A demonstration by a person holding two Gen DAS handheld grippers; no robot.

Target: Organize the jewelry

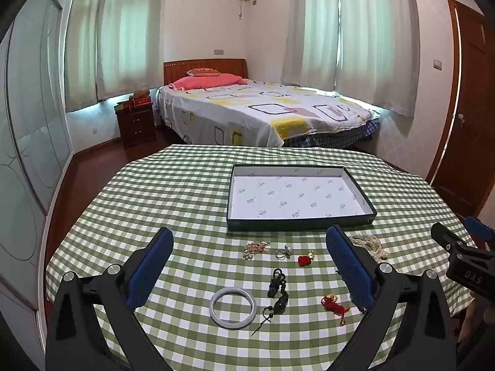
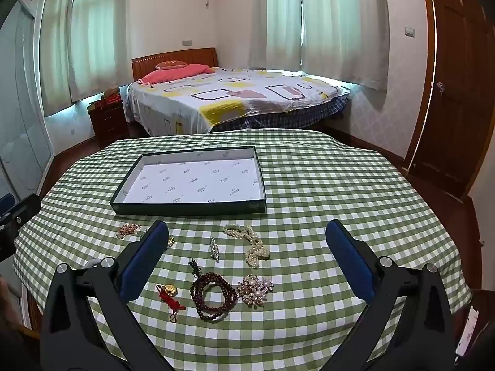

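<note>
The bench (image 2: 340, 185) is wearing a green-and-white checked cloth (image 1: 154, 191) that is draping over its rounded edges. A shallow dark-walled tray (image 1: 301, 223) with a white printed lining is lying on the cloth, beyond the tips of both tongs. Ahead of the left tongs, a pale bangle (image 1: 233, 308) is resting beside a dark beaded tassel piece (image 1: 277, 290), with a red knotted charm (image 1: 334, 304) near their right pad, and a gold chain cluster (image 1: 254, 249), a silver ring (image 1: 283, 252) and a small red ornament (image 1: 304, 259) lying farther out. Between the right tongs' fingers, a brown bead bracelet (image 2: 213, 296), a pearl brooch (image 2: 255, 289), a pearl necklace (image 2: 250, 244) and a small silver clip (image 2: 214, 248) are lying apart.
</note>
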